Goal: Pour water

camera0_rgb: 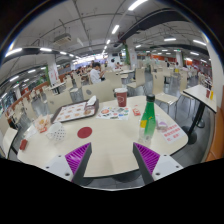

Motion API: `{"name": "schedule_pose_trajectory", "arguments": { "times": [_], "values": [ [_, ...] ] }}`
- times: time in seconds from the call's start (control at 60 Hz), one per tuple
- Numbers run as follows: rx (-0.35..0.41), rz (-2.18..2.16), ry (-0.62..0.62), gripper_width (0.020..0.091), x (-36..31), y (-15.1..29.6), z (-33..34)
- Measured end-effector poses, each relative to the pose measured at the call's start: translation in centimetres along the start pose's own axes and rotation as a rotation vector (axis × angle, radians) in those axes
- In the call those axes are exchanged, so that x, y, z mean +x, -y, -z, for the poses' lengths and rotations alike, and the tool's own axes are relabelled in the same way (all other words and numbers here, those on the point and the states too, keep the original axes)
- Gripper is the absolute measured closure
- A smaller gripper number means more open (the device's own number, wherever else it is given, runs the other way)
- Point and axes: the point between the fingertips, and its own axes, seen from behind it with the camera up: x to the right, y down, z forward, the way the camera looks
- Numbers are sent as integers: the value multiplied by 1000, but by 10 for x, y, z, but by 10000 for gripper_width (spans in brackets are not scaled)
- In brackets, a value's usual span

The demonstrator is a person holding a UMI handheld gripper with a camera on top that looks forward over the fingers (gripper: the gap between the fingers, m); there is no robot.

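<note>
Large open hall, ceiling strip lights, many workstations behind; a round white desk carries the work. Jaws stand wide, holding nothing, both magenta pads low over the near rim of the desk.

Outward from the jaws: green bottle upright at about 1 o'clock, just ahead of the right finger, apart from it. Red paper cup upright at 12 o'clock, beyond the bottle. Red round coaster at 11 o'clock, flat. Tray further out at 11 o'clock. Small packets at 9 o'clock, contents unclear.

Step in hand, judged: approach and grasp the bottle. Swing right to centre it between the pads, keep level, close on the mid-body, not the cap. Risk: a nudge from the right finger may tip it.
</note>
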Motion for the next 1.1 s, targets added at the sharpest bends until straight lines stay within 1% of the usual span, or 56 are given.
{"name": "schedule_pose_trajectory", "arguments": {
  "times": [0.117, 0.233, 0.35, 0.417, 0.45, 0.467, 0.5, 0.533, 0.567, 0.65, 0.683, 0.717, 0.733, 0.75, 0.767, 0.783, 0.817, 0.833, 0.9, 0.95, 1.0, 1.1],
  "values": [
    [27, 69, -38, 256, 59, 2, -26],
    [81, 85, -93, 255, 114, 14, -68],
    [126, 64, -70, 256, 135, 26, -115],
    [171, 93, -48, 266, 136, 36, -139],
    [197, 108, -46, 291, 136, 41, -148],
    [211, 118, -45, 317, 136, 44, -151],
    [238, 144, -50, 417, 137, 50, -157],
    [247, 176, -83, 613, 146, 49, -165],
    [283, 171, -94, 614, 146, 54, -168],
    [318, 115, -131, 623, 147, 61, -174],
    [323, 130, -141, 621, 147, 61, -174],
    [319, 130, -148, 648, 146, 60, -177],
    [312, 125, -153, 653, 144, 61, -178],
    [302, 123, -156, 679, 143, 62, -179],
    [289, 120, -161, 679, 142, 62, -180],
    [280, 118, -165, 702, 141, 62, -180],
    [257, 119, -174, 709, 138, 62, -181],
    [249, 122, -177, 723, 136, 62, -181],
    [201, 147, -178, 724, 120, 56, -181],
    [205, 194, -169, 724, 98, 65, -172],
    [211, 280, -195, 721, 76, 76, -161],
    [197, 527, -224, 724, 9, 94, -149]
  ]
}}
